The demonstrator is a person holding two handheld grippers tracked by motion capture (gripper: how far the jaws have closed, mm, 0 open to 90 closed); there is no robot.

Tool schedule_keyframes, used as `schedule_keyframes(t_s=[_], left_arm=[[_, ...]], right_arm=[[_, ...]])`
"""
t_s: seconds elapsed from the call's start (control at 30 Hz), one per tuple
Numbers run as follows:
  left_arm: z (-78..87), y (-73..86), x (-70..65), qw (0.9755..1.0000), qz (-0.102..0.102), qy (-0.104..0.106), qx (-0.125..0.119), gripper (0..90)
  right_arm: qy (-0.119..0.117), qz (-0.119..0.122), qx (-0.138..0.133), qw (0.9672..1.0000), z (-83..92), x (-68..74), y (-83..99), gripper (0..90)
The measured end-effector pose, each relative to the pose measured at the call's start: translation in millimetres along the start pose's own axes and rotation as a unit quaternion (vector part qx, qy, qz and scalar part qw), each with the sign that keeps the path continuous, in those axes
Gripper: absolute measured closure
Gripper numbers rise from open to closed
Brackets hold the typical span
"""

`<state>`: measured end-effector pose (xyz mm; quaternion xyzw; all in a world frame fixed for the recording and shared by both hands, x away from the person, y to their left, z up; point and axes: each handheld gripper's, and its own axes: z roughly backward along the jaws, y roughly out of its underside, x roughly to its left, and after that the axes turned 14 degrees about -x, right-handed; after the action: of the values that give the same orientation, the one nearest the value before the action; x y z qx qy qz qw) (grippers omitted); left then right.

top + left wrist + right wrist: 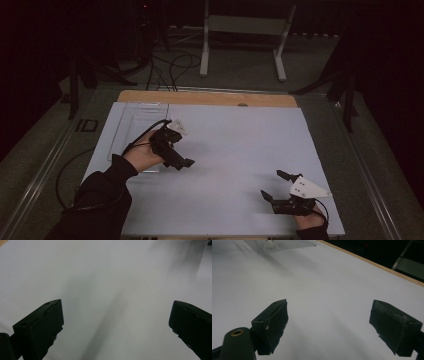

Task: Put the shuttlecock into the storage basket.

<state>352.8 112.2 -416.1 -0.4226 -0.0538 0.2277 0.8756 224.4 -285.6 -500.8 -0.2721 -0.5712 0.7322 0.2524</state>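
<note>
We are holding the left gripper (186, 162) over the white table (235, 145), its jaws spread wide with bare surface between them. We are keeping the right gripper (274, 186) low near the table's near edge, jaws also wide apart and gripping nothing. A clear tray (284, 245) with a small white ball (270, 243) is lying well beyond the right fingers (272, 322).

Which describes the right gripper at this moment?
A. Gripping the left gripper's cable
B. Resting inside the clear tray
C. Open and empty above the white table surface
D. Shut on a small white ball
C: in the right gripper view the right gripper has its jaws wide apart, with bare white table surface between them.
</note>
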Motion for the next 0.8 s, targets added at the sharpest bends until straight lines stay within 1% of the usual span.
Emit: schedule_keyframes(t_s=[0.07,0.13,0.17,0.27,0.37,0.43,0.47,0.5,0.53,0.57,0.67,0.77,0.8], left_arm=[[-4.4,0.5,-2.9,1.0000,0.000,0.006,-0.001,0.3],[-4.4,0.5,-2.9,1.0000,0.000,0.006,-0.001,0.3],[-7.3,1.6,-4.3,0.9999,0.003,0.012,-0.002,0.3],[-11.7,4.2,-7.1,0.9998,0.001,0.021,-0.003,0.3],[-13.7,5.9,-8.9,0.9997,0.003,0.023,-0.008,0.3],[-15.0,7.3,-10.3,0.9995,-0.003,0.027,-0.015,0.3],[-15.0,7.3,-10.3,0.9995,-0.003,0.027,-0.015,0.3],[-16.0,8.2,-11.6,0.9994,-0.007,0.027,-0.019,0.3],[-19.1,9.9,-13.9,0.9993,-0.008,0.031,-0.020,0.4],[-19.1,9.9,-13.9,0.9993,-0.008,0.031,-0.020,0.4],[-23.6,12.0,-17.3,0.9991,-0.017,0.036,-0.010,0.4],[-26.5,13.8,-20.3,0.9991,-0.017,0.038,-0.009,0.4],[-27.6,14.6,-21.6,0.9991,-0.016,0.038,-0.007,0.4]], right_arm=[[0.000,0.000,0.000,1.0000,0.0,0.1,0.0,14.9],[0.000,0.000,0.000,1.0000,0.1,0.1,0.0,14.9],[0.000,0.000,0.000,1.0000,0.1,0.1,0.0,14.9],[0.000,-0.003,0.000,1.0000,0.2,-0.1,0.3,14.9],[-0.002,-0.002,0.000,1.0000,0.3,-0.7,0.5,14.9],[-0.002,-0.003,0.000,1.0000,0.1,-1.0,0.9,14.9],[-0.002,-0.003,0.000,1.0000,0.1,-1.0,0.9,14.9],[-0.003,-0.003,0.001,1.0000,0.1,-1.2,1.0,14.9],[-0.003,-0.004,0.000,1.0000,0.0,-1.3,1.1,14.9],[-0.004,-0.004,0.000,1.0000,0.0,-1.4,1.1,14.9],[-0.004,-0.004,0.000,1.0000,0.0,-1.8,1.4,14.9],[-0.004,-0.004,0.000,1.0000,0.2,-2.2,1.5,14.9],[-0.003,-0.007,0.000,1.0000,0.5,-2.2,1.6,14.9]])
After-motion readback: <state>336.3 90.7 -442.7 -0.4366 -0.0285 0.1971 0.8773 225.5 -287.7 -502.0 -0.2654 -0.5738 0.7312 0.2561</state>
